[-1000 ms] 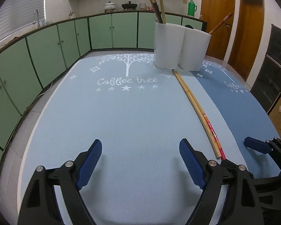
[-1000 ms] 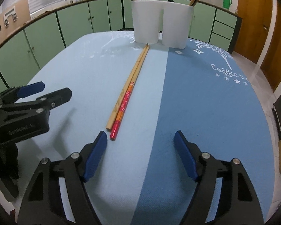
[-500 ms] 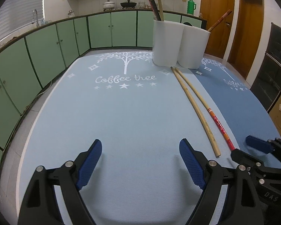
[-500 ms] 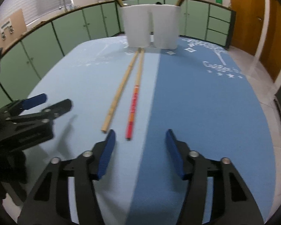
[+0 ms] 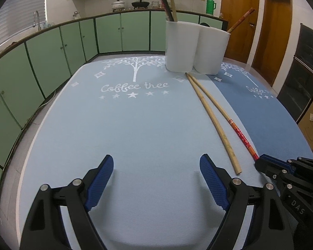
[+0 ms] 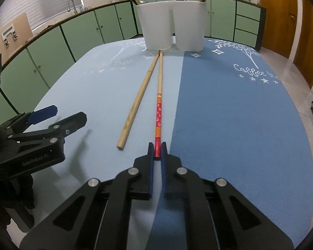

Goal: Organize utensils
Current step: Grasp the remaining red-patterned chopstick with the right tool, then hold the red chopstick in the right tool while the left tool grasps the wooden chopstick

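**Right jaws clamp the red chopstick's near tip**

And there it is: the right gripper (image 6: 157,150), spread wide a second ago, now has its jaws pressed in on the near end of the long red-patterned chopstick with the pale wooden shaft (image 6: 158,116). Only the red tip sits between the blue pads; the rest runs away toward twelve o'clock in the right wrist view, its far end almost touching the white two-compartment plastic utensil holder (image 6: 171,24). A second ago this stick lay tight against its neighbour; now the two fan apart at the near ends and meet only by the holder.

That neighbour, the plain bamboo chopstick (image 6: 136,102), lies flat on the pale blue cloth-covered desk (image 5: 125,135), at about eleven o'clock from the clamped tip and clear of the grip.

The left gripper (image 5: 156,179) has not budged: jaws spread wide, nothing between them, hovering over bare cloth. From its view the right gripper sits at three o'clock, meeting the red tip.

The holder already carries sticks: a dark one and a pale one in the left cup, a red one in the right. So the pick looks secured, though the hold is right at the end, and the long stick may droop or swing on the lift. I'd say the red goes in next, with the bamboo still to collect.
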### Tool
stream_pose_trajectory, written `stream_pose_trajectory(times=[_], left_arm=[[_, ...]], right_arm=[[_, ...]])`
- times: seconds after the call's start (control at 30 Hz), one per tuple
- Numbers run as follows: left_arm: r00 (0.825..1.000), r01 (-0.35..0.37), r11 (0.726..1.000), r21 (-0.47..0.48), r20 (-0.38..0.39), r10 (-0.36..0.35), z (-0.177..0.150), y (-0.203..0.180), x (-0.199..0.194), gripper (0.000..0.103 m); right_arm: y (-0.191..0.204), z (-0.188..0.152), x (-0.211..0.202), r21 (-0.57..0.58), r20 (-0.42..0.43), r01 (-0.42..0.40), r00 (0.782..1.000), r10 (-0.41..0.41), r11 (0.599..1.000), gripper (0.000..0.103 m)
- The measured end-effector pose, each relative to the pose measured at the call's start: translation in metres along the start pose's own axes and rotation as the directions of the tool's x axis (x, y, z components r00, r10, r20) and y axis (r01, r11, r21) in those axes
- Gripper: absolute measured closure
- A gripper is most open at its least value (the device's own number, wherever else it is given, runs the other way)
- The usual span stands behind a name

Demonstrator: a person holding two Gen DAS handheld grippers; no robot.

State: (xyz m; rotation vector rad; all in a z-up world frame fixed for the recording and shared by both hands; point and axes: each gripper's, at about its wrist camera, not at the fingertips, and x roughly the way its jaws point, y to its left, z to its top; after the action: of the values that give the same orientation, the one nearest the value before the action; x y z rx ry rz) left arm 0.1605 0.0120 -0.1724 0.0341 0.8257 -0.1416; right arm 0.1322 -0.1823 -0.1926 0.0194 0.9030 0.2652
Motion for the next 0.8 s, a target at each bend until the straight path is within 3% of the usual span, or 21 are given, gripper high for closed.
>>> stream_pose_trajectory(times=[0.37,0.63,0.8], left_arm=[[0.998,0.063,0.998,0.028,-0.001,-0.063,0.000,-0.031,-0.001,0.020],[0.994,0.106,0.994,0.034,-0.031,-0.105,-0.001,-0.055,0.007,0.021],[0.996,0.077,0.996,0.038,-0.058,-0.074,-0.001,-0.063,0.014,0.031]], right_arm=[[-0.035,-0.007,-0.015,0.098,0.024,0.072,0.997,-0.074,0.993,0.098],[-0.052,-0.006,-0.015,0.110,0.014,0.089,0.996,-0.091,0.990,0.098],[-0.057,-0.005,-0.015,0.106,0.010,0.085,0.996,-0.087,0.991,0.098]])
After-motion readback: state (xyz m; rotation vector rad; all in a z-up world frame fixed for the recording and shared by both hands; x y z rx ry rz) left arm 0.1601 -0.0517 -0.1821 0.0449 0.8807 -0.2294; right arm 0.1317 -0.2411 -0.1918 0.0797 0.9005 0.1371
